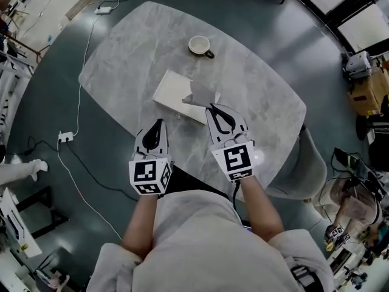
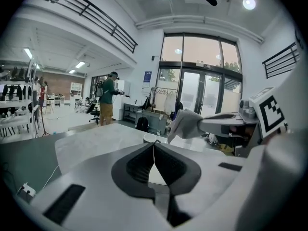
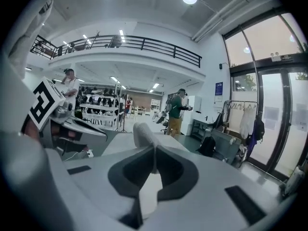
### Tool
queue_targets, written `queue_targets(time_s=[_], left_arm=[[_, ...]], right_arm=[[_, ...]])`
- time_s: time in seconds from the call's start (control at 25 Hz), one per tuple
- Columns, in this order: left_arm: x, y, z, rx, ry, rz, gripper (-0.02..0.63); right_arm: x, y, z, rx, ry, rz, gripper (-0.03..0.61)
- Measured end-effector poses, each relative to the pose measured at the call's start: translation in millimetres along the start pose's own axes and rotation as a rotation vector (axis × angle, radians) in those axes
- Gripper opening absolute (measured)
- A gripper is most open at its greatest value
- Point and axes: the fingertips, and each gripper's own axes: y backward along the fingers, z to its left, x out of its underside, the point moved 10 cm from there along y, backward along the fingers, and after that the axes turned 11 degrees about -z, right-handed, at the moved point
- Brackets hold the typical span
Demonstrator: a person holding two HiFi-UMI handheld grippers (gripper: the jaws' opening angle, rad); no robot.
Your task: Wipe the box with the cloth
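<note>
A flat white box (image 1: 175,92) lies in the middle of the grey marble table (image 1: 261,102). A grey cloth (image 1: 201,94) hangs over the box's right end, and my right gripper (image 1: 211,107) is shut on its near edge. In the right gripper view the cloth (image 3: 143,133) sticks up from between the closed jaws of the right gripper (image 3: 154,150). My left gripper (image 1: 161,121) is shut and empty, held just short of the box's near edge. In the left gripper view the left gripper (image 2: 154,147) shows its jaws pressed together, with the cloth (image 2: 185,123) hanging at the right.
A cream cup (image 1: 199,45) with a dark handle stands at the far side of the table beyond the box. A grey chair (image 1: 307,166) sits at the table's right edge. Cables and a power strip (image 1: 65,137) lie on the floor to the left.
</note>
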Motion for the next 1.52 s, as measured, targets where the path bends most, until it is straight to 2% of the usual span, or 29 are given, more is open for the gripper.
queue_targets(time_s=[0.2, 0.36, 0.6, 0.76, 0.88, 1.04, 1.12, 1.28, 1.44, 1.52], left_arm=[[11.3, -34.2, 35.4, 0.006, 0.015, 0.048, 0.026], [24.5, -60.2, 54.7, 0.022, 0.038, 0.093, 0.026], [41.5, -85.4, 87.5, 0.016, 0.085, 0.149, 0.026], [48.7, -98.5, 108.8, 0.044, 0.090, 0.195, 0.026], [52.9, -107.7, 121.0, 0.060, 0.091, 0.218, 0.026], [58.9, -116.8, 128.7, 0.072, 0.108, 0.261, 0.026], [61.2, -120.4, 130.7, 0.084, 0.110, 0.272, 0.026], [66.2, -122.8, 136.0, 0.097, 0.122, 0.285, 0.026], [70.4, -129.7, 144.6, 0.085, 0.179, 0.299, 0.026], [72.5, -133.7, 147.9, 0.079, 0.189, 0.301, 0.026]], right_arm=[[9.7, -55.8, -5.5, -0.019, 0.035, 0.078, 0.035], [21.7, -101.7, -11.3, -0.040, 0.116, 0.159, 0.035], [51.3, -175.0, -5.9, -0.120, 0.202, 0.304, 0.035], [65.5, -207.6, -2.4, -0.083, 0.255, 0.347, 0.035], [76.2, -225.8, 3.9, -0.129, 0.285, 0.389, 0.035], [93.5, -243.2, 12.4, -0.267, 0.240, 0.485, 0.035], [99.9, -252.3, 11.6, -0.306, 0.179, 0.534, 0.035], [112.2, -270.7, 4.7, -0.333, -0.025, 0.608, 0.035], [125.2, -288.8, 0.5, -0.340, -0.104, 0.677, 0.035], [131.5, -296.3, -1.5, -0.334, -0.183, 0.699, 0.035]])
